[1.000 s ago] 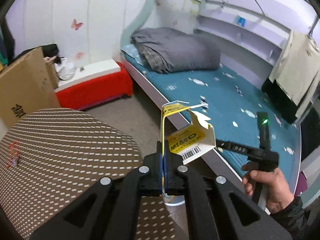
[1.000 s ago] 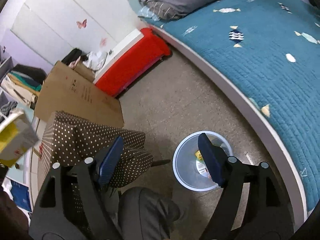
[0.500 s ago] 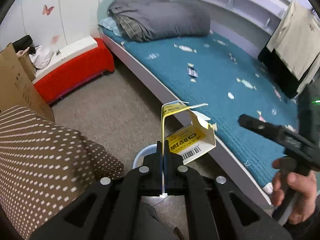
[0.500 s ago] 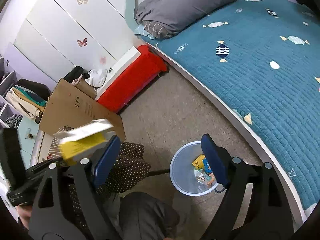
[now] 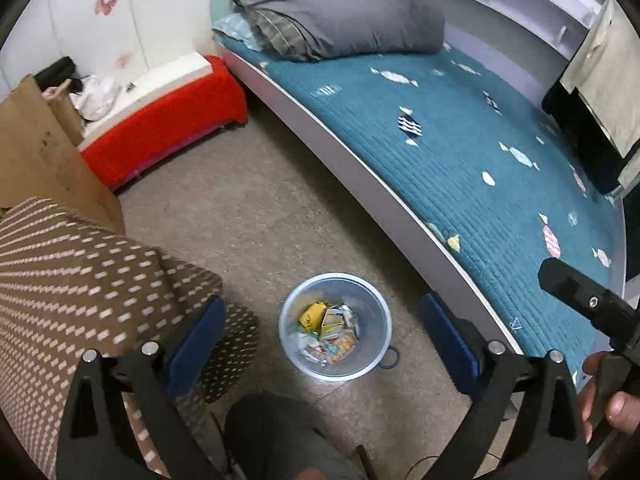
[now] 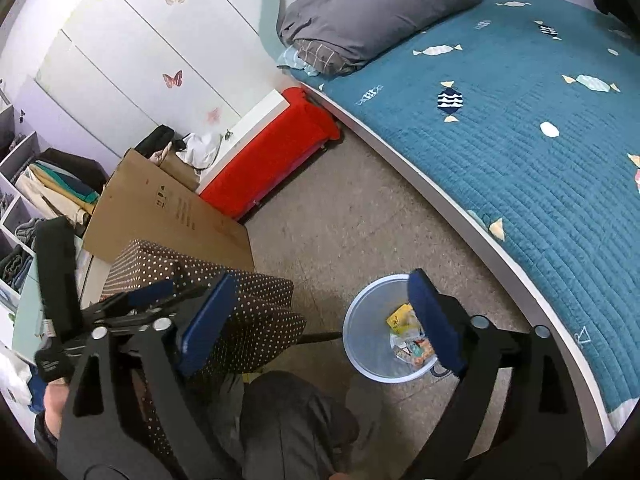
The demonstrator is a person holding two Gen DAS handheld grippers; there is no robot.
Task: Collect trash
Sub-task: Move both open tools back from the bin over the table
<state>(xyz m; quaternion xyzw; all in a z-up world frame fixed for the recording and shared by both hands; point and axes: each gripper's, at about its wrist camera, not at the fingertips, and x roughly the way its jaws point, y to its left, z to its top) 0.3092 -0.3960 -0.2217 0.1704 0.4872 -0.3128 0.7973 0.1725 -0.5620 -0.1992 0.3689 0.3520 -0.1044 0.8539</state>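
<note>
The left gripper (image 5: 322,328) hung over the translucent pale-blue round plastic bin (image 5: 374,354) on the floor, its jaws having just sprung wide, nothing between them; the yellow torn cardboard packet (image 5: 313,314) lay inside among crumpled wrappers. The right gripper (image 6: 320,314), jaws also just widened and empty, hovered beside the teal quilted bed (image 6: 540,152)

Teal quilted bedcover (image 5: 460,148) with pale candy shapes, grey folded duvet (image 5: 344,12), red bench cover (image 5: 168,120), brown chair cloth (image 5: 80,280) with white dots, pale blue bin (image 5: 374,344), white wall (image 6: 132,40) with pink butterflies
</note>
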